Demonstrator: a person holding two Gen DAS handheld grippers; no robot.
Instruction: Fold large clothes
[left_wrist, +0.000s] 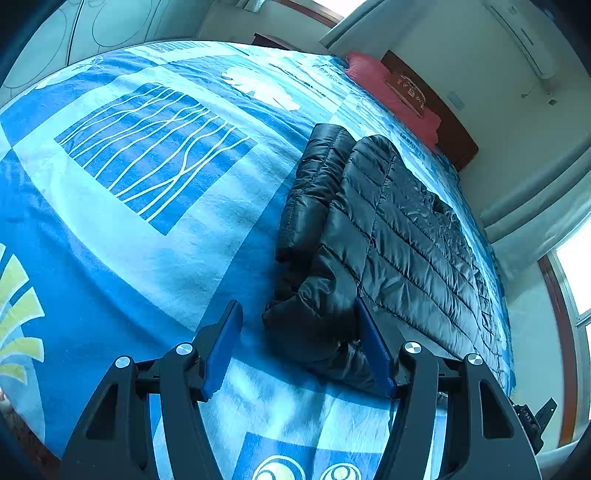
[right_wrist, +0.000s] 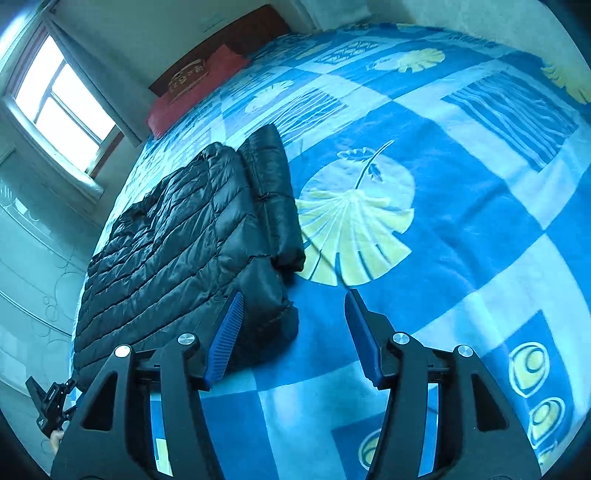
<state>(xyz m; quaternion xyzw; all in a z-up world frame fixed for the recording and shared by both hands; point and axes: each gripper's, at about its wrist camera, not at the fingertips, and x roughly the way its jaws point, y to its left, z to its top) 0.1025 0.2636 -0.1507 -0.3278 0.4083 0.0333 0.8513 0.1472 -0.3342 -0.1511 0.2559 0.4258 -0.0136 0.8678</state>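
In the left wrist view, a black quilted puffer jacket (left_wrist: 399, 236) was seen lying partly folded on the bed (left_wrist: 147, 240), and the left hand-held gripper (left_wrist: 299, 332) was held wide open with its right finger against the jacket's bunched near corner; the shiny padded cloth was judged light, soft and slippery, best pinched at a stitched edge. In the right wrist view, the right hand-held gripper (right_wrist: 293, 317) was likewise held open and empty just beside the jacket's near corner (right_wrist: 273, 306), where a hold was judged easiest.

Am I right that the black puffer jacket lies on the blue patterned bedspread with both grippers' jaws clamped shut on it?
Not quite: both wrist views show the jaws open. The black puffer jacket does lie on the blue patterned bedspread, but neither the left gripper nor the right gripper is clamped on it.
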